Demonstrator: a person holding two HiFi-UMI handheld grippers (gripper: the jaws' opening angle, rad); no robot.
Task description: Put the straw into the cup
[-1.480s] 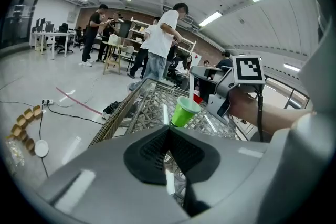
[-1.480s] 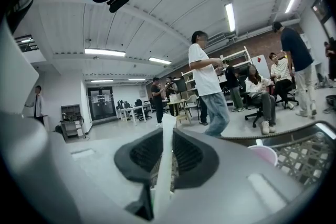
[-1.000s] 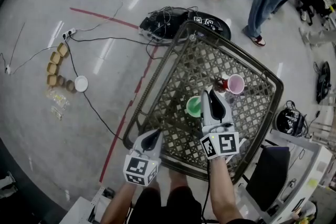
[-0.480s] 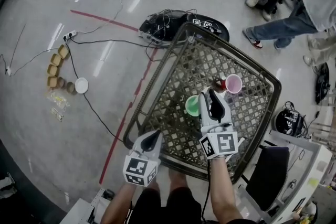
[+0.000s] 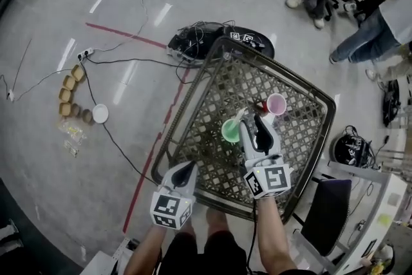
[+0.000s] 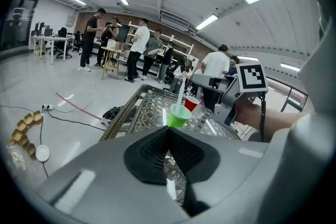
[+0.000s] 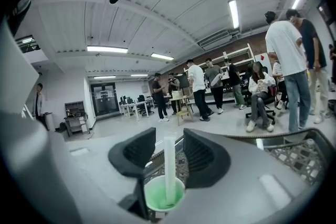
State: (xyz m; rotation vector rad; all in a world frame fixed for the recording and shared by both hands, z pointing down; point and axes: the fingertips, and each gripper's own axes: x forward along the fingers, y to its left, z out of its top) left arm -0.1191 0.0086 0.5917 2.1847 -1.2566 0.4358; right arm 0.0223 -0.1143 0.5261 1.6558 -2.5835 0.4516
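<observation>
On the lattice-topped bench (image 5: pixel 212 158), mid-area: task's closing step, release, by my reading. Right gripper (image 7: pixel 169 150) sits just near of the green cup (image 5: pixel 230 131); its jaws have just been opening and stand wide, with the straw (image 7: pixel 169 170) upright between them and a clear gap to either pad, so nothing is gripped. Left gripper (image 6: pixel 168 134) hangs over the near-left edge of the bench, jaws together and empty, well apart from the cup. Straw's lower end is inside the green cup, so placement looks done. Next move, as I judge it: draw the right gripper back toward the near side, keeping the pads off the straw and cup rim; the cup looks light and could tip if nudged. View notes: only the right gripper view shows the gap on both sides of the straw. The head view alone gives the layout, with a red cup (image 6: pixel 191 104) to the far right of the green one. From the left gripper view, the straw is seen rising above the cup rim.
</observation>
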